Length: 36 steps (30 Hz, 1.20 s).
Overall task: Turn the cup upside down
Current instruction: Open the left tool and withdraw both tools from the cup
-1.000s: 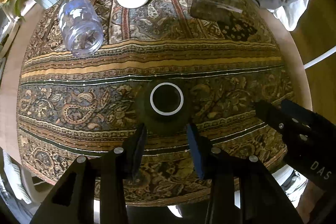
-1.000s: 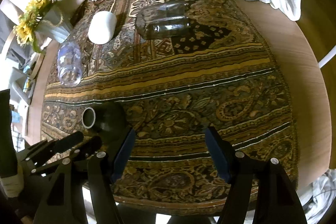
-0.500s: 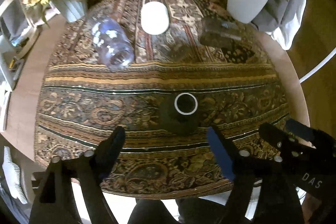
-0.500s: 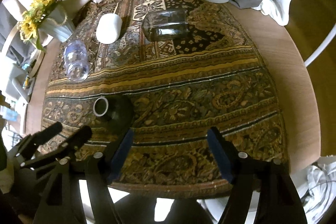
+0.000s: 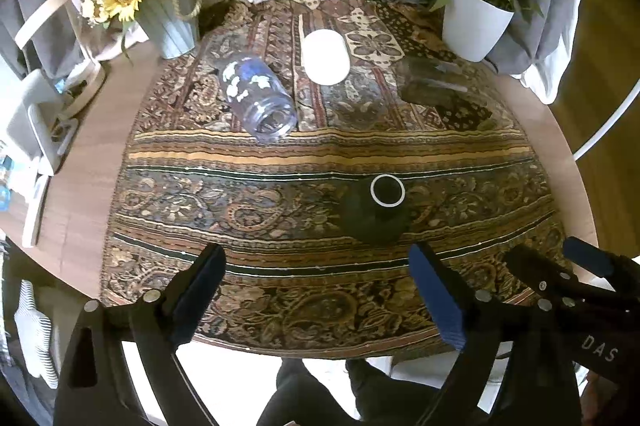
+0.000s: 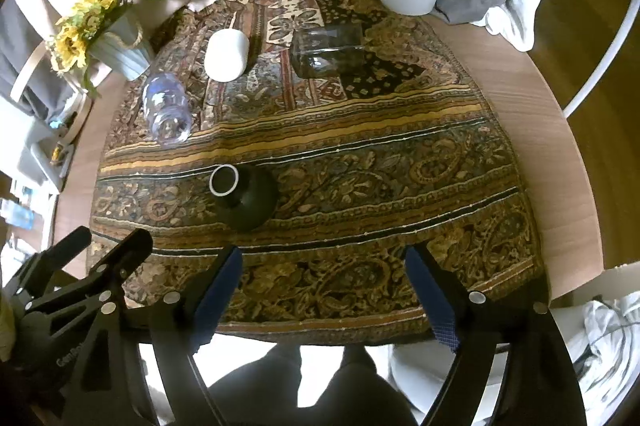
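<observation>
A dark green cup (image 5: 374,212) stands upside down on the patterned cloth, its white-ringed base facing up; it also shows in the right wrist view (image 6: 246,196). My left gripper (image 5: 316,274) is open and empty, pulled back above the table's near edge, with the cup ahead and apart from it. My right gripper (image 6: 322,280) is open and empty near the front edge, to the right of the cup. Each gripper shows in the other's view, the right one (image 5: 560,274) and the left one (image 6: 108,246).
A bluish glass (image 5: 260,98), a white cup (image 5: 325,56) and a clear glass (image 5: 430,82) lie on their sides at the back. A sunflower vase (image 5: 172,22) stands back left, a white plant pot (image 5: 474,28) back right. The round wooden table (image 6: 540,130) borders the cloth.
My left gripper has opened wide and drawn back and up from the upside-down cup. My right gripper has also risen and pulled back. The cup has stayed in place.
</observation>
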Available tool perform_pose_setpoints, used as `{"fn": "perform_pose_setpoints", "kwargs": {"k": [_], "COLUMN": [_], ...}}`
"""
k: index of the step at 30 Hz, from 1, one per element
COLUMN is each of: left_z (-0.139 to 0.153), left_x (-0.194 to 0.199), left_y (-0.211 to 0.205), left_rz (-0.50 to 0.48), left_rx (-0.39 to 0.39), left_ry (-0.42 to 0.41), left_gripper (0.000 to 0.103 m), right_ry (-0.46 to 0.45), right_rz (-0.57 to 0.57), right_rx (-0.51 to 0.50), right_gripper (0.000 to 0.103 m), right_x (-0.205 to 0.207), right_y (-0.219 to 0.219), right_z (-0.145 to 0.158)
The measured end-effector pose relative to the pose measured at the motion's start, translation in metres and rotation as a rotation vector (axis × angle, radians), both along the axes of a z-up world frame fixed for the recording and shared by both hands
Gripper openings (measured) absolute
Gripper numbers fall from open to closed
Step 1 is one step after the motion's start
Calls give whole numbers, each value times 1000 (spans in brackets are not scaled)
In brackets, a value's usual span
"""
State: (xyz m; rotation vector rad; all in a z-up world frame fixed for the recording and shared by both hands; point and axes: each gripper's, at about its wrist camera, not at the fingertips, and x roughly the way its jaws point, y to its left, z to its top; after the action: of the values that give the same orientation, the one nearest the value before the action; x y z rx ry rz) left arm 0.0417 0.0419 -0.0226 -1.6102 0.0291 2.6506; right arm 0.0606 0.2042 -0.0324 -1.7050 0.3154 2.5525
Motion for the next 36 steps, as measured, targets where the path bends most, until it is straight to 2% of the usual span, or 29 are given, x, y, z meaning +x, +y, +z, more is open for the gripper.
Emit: {"fn": "perform_pose_setpoints", "kwargs": {"k": [36], "left_z": [11], "left_x": [6], "left_y": [-13], "left_rz": [-11], "left_rx": [-1], "left_ry": [19], "left_gripper": [96], "right_ry": [35], "right_rz": [-3], "right_rx": [20], "right_gripper": [84], "right_x": [12], "right_y": [-17], "right_z": [12]}}
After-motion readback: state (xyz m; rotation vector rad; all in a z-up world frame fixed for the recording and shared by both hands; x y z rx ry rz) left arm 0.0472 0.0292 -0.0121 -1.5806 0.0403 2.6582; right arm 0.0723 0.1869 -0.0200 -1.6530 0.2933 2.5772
